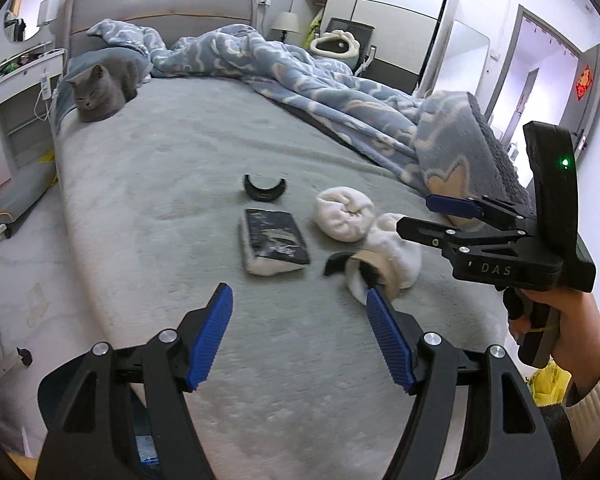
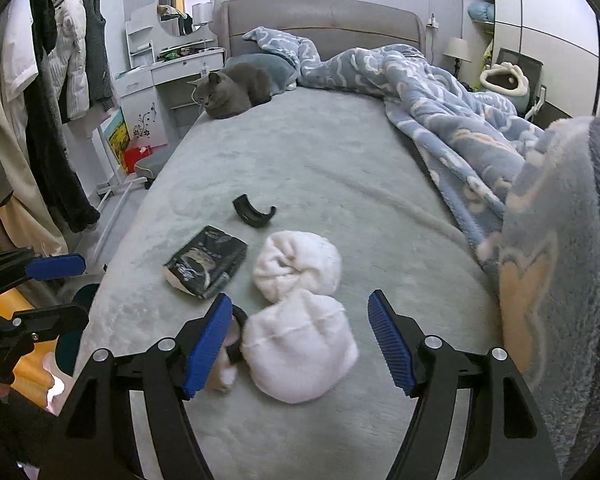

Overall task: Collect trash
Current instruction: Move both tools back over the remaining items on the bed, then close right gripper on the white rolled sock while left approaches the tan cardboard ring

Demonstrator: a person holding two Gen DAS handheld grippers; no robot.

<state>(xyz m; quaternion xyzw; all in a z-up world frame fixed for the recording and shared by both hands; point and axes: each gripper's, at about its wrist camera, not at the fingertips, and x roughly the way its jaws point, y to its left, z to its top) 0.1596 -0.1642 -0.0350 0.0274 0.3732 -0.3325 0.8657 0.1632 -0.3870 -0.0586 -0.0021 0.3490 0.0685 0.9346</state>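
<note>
- On the grey bed (image 1: 172,168), seen from the left wrist, nothing is collected yet: the black packet (image 1: 276,242), the curved black piece (image 1: 265,189), the cardboard ring (image 1: 370,268) and two white bundles (image 1: 342,214) all lie loose.
- Left gripper (image 1: 300,336) hangs wide open and empty, short of the packet.
- Right gripper (image 1: 414,212) comes in from the side, jaws parted, nothing between them; the near bundle sits partly behind it.
- Over on the right wrist view, the right gripper (image 2: 300,338) frames the near bundle (image 2: 300,346), pads clear of it.
- Hard to call: the ring (image 2: 236,334) is mostly hidden behind one finger (image 2: 208,344), and no bin shows in either view.
- Grey cat (image 2: 234,94) rests well apart, near the headboard.
</note>
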